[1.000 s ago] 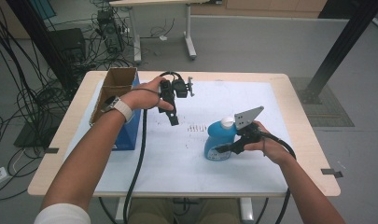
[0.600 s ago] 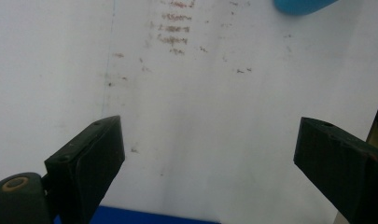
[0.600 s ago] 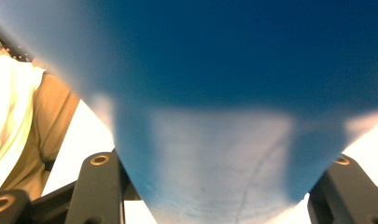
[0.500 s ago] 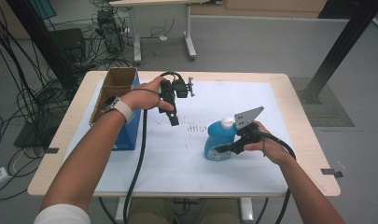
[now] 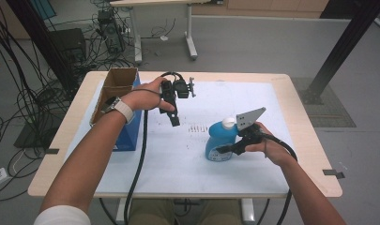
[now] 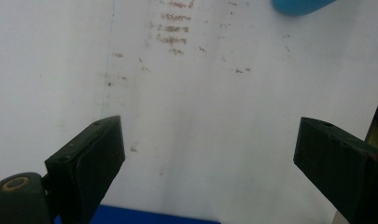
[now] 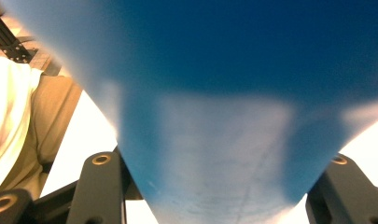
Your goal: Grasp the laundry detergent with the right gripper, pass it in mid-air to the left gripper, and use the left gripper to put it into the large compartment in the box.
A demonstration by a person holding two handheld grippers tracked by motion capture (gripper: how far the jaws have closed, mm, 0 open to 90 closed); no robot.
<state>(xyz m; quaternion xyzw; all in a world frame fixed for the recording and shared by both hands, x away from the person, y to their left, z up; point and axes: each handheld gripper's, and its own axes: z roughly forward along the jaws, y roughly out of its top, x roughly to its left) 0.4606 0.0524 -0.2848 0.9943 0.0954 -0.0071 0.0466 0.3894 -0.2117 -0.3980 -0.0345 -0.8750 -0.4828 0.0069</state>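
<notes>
Over at about 4 o'clock from the middle of the table (image 5: 300,101), you've got your right gripper (image 5: 224,150) clamped on the blue bottle (image 5: 219,143). It has a white cap (image 5: 229,122) and stands upright on the white sheet (image 5: 187,154), leaning a bit. In the right gripper view the bottle (image 7: 224,116) sits right up against the camera, with one black jaw on each side of its body, so the grip looks solid. The jaws have just finished squeezing in that last little bit onto it. No label or brand name is readable on the bottle from any angle; the side facing that camera is plain blue and a pale blurry patch.

The only writing around is a few short rows of small dark print on the sheet (image 5: 195,128), just at 9 o'clock of the bottle's cap. In the left gripper view the same rows (image 6: 175,28) show near 12 o'clock as reddish smudgy lines, too blurred to read.

Your left gripper (image 5: 173,119) is up near 11 o'clock of the table's middle, held above the sheet and pointing down. Its jaws stand wide apart with nothing between them, touching nothing. A sliver of the blue bottle (image 6: 301,5) peeks in at 1 o'clock there.

A cardboard box (image 5: 117,82) with a blue side (image 5: 129,133) sits at 9 o'clock, by your left wrist.
</notes>
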